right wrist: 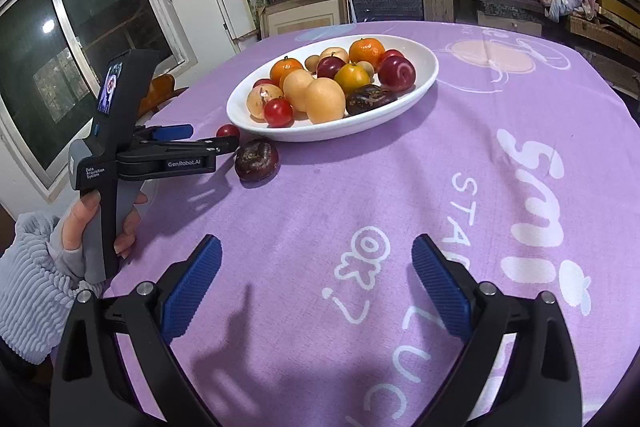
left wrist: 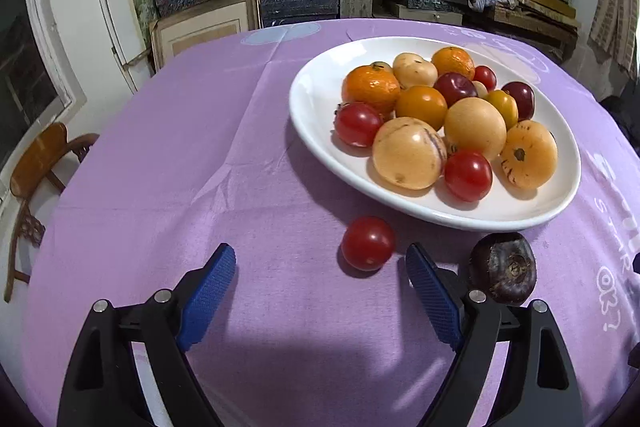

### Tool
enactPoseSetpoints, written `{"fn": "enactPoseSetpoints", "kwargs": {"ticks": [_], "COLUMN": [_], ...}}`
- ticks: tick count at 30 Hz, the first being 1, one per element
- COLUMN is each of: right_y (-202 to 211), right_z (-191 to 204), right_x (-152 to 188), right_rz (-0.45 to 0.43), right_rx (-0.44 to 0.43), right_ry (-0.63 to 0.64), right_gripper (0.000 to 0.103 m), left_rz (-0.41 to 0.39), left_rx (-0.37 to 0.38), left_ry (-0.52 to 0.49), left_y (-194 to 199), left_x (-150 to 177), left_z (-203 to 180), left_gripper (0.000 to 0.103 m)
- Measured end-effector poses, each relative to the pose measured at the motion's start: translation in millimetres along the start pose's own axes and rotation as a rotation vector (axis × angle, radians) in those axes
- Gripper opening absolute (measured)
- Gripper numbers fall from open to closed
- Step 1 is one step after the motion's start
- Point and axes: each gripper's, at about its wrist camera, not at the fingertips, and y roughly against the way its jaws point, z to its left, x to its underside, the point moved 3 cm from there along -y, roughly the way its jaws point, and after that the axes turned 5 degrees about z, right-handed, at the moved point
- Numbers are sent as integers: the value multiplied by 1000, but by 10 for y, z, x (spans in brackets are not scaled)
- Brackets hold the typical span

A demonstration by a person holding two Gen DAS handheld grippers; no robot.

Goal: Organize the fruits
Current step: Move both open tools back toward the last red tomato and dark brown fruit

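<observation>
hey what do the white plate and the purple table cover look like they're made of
The white plate: probably glazed ceramic or porcelain, since it is smooth and glossy with soft highlights along the rim, though melamine can't be ruled out. The purple table cover: woven fabric, matte, with visible creases, fold lines and a fine weave, and white printed lettering.

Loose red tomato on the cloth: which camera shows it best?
Left wrist view: the loose red tomato lies whole, just ahead of the open left tool. Right wrist view shows it small, partly behind that tool's finger.

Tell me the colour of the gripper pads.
Blue, with a fine ribbed texture; the pads show best in the right wrist view.
</observation>
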Motion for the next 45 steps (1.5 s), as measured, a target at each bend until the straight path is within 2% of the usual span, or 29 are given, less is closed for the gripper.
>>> {"fn": "enactPoseSetpoints", "kwargs": {"ticks": [4, 9, 13, 15, 18, 22, 26, 29, 34, 37, 39, 40, 42, 44, 45], "right_y": [-9, -21, -86, -179, -385, -549, -674, -763, -883, -942, -958, -963, -971, -983, -990], "right_z": [22, 30, 163, 299, 493, 614, 657, 702, 748, 760, 766, 768, 765, 761, 753], "right_x": [0, -23, -178, -282, -405, -511, -558, -582, -618, -647, -659, -665, -674, -678, -680], "right_rz": [4, -12, -17, -7, 32, 43, 58, 70, 85, 91, 90, 89, 84, 82, 83], "right_rx": [-2, -15, -67, -40, -28, -30, -31, -24, -6, -9, -10, -10, -11, -14, -16], "right_ry": [10, 0, -2, 47, 96, 90, 79, 92, 119, 117, 117, 116, 114, 108, 103], "right_gripper": [94, 94, 94, 93, 83, 82, 82, 82, 79, 77, 77, 76, 76, 76, 76], "left_rz": [-18, -39, -11, -13, -17, -21, -1, 11, 2, 9, 20, 24, 13, 8, 6], "left_rx": [38, 71, 129, 153, 173, 200, 241, 216, 108, 133, 149, 158, 173, 193, 196], "left_ry": [-6, -39, -5, 13, 21, 29, 83, 88, -31, -21, -14, -16, -24, -35, -37], "left_y": [40, 51, -28, -35, -35, -56, -101, -129, -144, -196, -244, -260, -258, -242, -244], "left_x": [8, -21, -67, -72, -79, -119, -145, -158, -216, -264, -285, -286, -275, -253, -247], "left_z": [76, 4, 48, 89, 120, 219, 459, 553, 473, 515, 540, 540, 527, 501, 494], "left_gripper": [77, 77, 77, 77, 77, 75, 68, 67, 67, 66, 57, 49, 45, 31, 31]}}
